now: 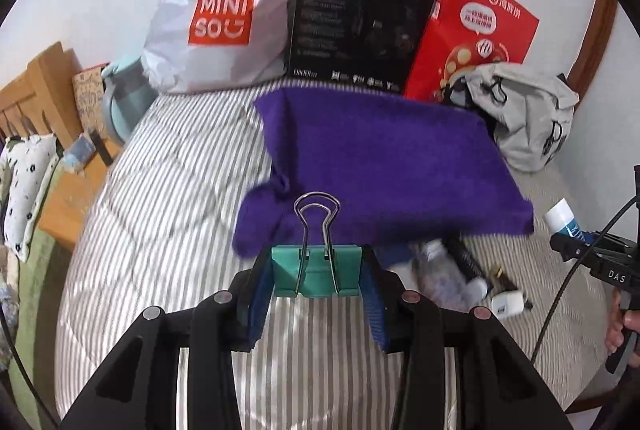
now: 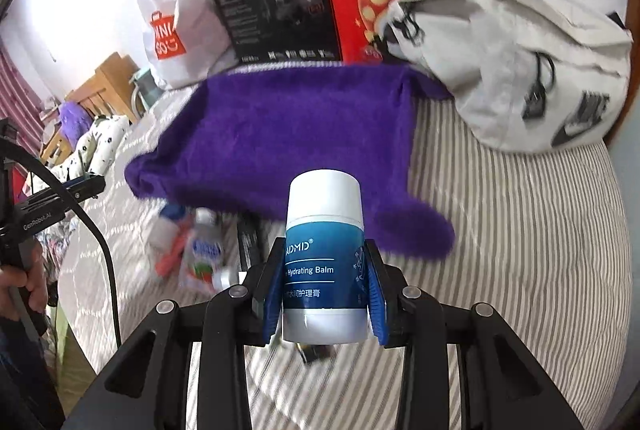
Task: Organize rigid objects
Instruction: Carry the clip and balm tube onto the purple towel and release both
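The left gripper (image 1: pixel 318 270) squeezes a green binder clip (image 1: pixel 316 272) between its blue pads, wire handles pointing to 12 o'clock. The right gripper (image 2: pixel 324 278) hugs a white and blue balm tube (image 2: pixel 324 254), standing up. Both hang over the striped bed (image 1: pixel 168 190). A purple towel (image 2: pixel 280 138) lies at 12 o'clock, with small things (image 2: pixel 196 254) jumbled at 10 o'clock.

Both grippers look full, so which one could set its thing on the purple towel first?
Probably the left: its gripper holds the green binder clip right at the purple towel edge.
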`<state>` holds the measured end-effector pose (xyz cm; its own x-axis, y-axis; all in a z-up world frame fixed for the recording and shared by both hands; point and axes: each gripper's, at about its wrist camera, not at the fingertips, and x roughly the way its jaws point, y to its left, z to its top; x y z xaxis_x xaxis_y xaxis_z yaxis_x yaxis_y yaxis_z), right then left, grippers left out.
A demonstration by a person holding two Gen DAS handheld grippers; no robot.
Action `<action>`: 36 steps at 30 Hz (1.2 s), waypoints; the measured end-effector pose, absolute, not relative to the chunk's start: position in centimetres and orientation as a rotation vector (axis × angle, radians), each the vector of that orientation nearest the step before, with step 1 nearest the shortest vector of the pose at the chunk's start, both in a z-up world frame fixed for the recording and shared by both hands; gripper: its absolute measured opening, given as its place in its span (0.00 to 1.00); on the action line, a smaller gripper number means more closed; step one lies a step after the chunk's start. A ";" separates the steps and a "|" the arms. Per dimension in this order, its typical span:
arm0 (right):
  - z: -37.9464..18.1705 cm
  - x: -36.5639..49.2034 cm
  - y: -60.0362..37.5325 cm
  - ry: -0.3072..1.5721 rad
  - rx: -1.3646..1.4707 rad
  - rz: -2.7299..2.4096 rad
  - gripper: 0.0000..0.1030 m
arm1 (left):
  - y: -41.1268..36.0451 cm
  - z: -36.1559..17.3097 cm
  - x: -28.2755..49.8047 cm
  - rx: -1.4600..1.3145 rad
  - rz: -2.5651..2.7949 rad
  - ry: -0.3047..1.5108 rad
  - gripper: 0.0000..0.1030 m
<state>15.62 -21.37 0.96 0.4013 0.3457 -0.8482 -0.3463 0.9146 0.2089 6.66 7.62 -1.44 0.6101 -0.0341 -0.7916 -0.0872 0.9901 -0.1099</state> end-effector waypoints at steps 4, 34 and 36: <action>1.6 18.0 -20.4 1.064 0.007 0.449 0.35 | 7.7 -0.6 8.8 -0.154 0.008 0.909 0.38; -7.3 32.5 -13.9 1.198 -0.098 0.335 0.36 | 7.2 -6.8 24.6 -0.167 -0.051 1.014 0.38; -7.3 32.6 -13.8 1.209 -0.098 0.342 0.40 | 7.3 -7.1 25.2 -0.170 -0.054 1.017 0.38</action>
